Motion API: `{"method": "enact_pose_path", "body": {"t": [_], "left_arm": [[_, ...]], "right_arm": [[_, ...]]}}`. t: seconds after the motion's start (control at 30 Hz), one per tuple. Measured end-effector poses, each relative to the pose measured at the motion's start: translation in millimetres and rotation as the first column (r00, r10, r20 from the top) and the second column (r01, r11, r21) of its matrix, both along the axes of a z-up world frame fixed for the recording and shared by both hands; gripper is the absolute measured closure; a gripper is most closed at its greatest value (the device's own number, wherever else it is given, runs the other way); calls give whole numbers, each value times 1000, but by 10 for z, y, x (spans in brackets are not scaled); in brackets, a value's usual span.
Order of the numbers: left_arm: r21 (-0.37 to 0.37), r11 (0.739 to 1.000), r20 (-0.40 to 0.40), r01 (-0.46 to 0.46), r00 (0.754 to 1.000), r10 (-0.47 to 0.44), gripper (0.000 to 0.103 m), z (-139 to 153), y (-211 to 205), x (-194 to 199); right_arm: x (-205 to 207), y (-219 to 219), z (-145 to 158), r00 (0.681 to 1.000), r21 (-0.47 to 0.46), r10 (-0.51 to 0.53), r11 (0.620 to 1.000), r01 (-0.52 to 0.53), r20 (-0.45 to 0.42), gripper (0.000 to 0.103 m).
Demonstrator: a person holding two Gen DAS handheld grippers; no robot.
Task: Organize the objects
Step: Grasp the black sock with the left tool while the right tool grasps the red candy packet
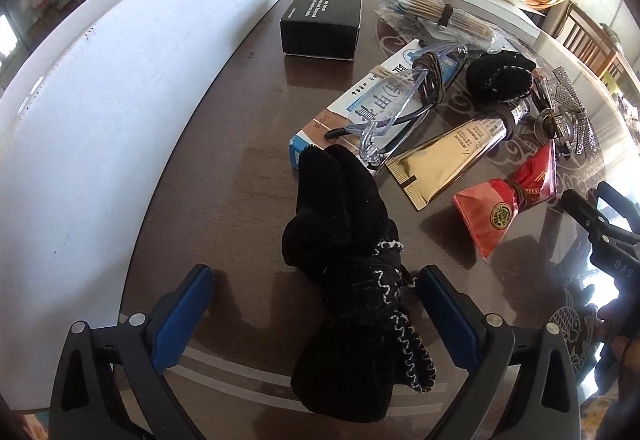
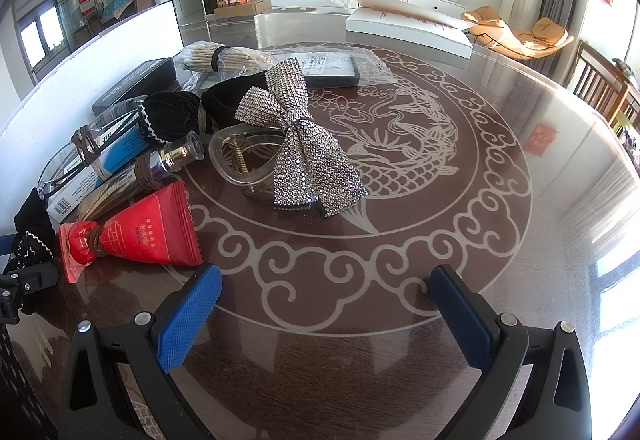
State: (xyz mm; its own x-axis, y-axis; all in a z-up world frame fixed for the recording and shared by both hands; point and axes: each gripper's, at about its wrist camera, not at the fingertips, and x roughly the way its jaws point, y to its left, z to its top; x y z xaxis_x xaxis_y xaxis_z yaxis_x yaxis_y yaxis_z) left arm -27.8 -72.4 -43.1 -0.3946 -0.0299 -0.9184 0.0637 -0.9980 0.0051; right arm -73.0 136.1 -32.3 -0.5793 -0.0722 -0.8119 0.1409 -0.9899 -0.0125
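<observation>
A black velvet bow (image 1: 344, 264) with white stitching lies on the dark table, between the blue pads of my left gripper (image 1: 316, 272). The jaws stand wide, and table shows between the left pad and the bow, so the gripper is open. My right gripper (image 2: 326, 272) hovers open over the patterned glass with nothing between its fingers. Ahead of it sits a rhinestone bow hair clip (image 2: 300, 144). A red packet (image 2: 136, 232), a gold tube (image 1: 444, 156), clear glasses (image 1: 400, 108) on a blue-and-white box (image 1: 352, 112), and a second black bow (image 1: 500, 76) lie clustered.
A white board (image 1: 120, 80) stands along the table's left side. A black box (image 1: 320, 20) and a bagged bundle of sticks (image 1: 436, 12) lie farther back, with a white book (image 2: 408, 28) beyond. Chairs stand to the right of the table.
</observation>
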Motion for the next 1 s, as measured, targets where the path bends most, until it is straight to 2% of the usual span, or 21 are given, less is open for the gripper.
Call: {"method": "enact_pose_path", "body": {"t": [0.03, 0.07, 0.1, 0.2, 0.27, 0.3, 0.33, 0.4, 0.47, 0.53, 0.6, 0.67, 0.7, 0.73, 0.77, 0.9, 0.97, 1.0], "left_arm": [[1, 1000, -27, 9, 1000, -9, 43, 54, -2, 36], [-3, 1000, -36, 29, 999, -29, 58, 94, 6, 58], [-4, 999, -31, 44, 999, -44, 69, 113, 2, 72], [41, 997, -35, 70, 997, -69, 70, 133, -74, 168], [79, 994, -37, 74, 997, -71, 70, 147, -151, 230], [112, 991, -43, 70, 997, -65, 70, 133, -182, 247], [136, 989, -48, 62, 997, -56, 70, 135, -220, 250], [169, 984, -58, 47, 998, -38, 70, 89, -231, 222], [194, 980, -62, 40, 998, -28, 70, 65, -245, 199], [203, 979, -64, 27, 998, -14, 70, 66, -279, 212], [199, 980, -64, 15, 998, -2, 70, 64, -291, 219], [192, 981, -64, 16, 998, -3, 70, 61, -281, 210], [185, 983, -64, 18, 998, -6, 70, 63, -273, 210], [177, 984, -64, 19, 998, -8, 70, 64, -263, 208], [173, 985, -65, 22, 998, -11, 70, 64, -255, 203], [182, 983, -72, 34, 997, -21, 70, 58, -227, 178], [180, 983, -72, 40, 997, -28, 70, 55, -214, 175], [182, 982, -71, 44, 997, -31, 70, 59, -219, 184]], "right_arm": [[1, -2, 0, 1000, 1, 0, 1000, 0, -1, 0], [-31, -2, -13, 1000, 0, 0, 1000, 0, 0, 0], [-31, -3, -12, 1000, 0, 0, 1000, 0, 0, 0], [-24, -9, -2, 999, 2, 33, 999, -33, 28, 0], [62, -15, 92, 994, -2, 99, 995, -99, 55, 8], [144, -44, 199, 986, -22, 165, 986, -165, 18, 8], [208, -119, 317, 965, -37, 262, 964, -263, -22, 8], [269, -397, 511, 879, 9, 473, 881, -473, -62, 8], [218, -752, 554, 783, 133, 622, 777, -615, -18, 8], [93, -1038, 493, 690, 160, 721, 675, -720, 60, 12], [-37, -1266, 372, 627, 157, 767, 608, -779, 140, 18], [-88, -1432, 238, 584, 176, 782, 558, -811, 218, 42], [-102, -1464, 181, 569, 162, 779, 546, -822, 264, 51], [-105, -1483, 151, 561, 138, 770, 547, -825, 303, 67], [-87, -1482, 139, 557, 113, 761, 554, -825, 333, 72], [112, -1472, 139, 533, 56, 752, 557, -828, 388, 69], [151, -1513, 130, 559, 67, 746, 577, -814, 363, 57], [142, -1530, 117, 576, 64, 740, 594, -802, 347, 57]]}}
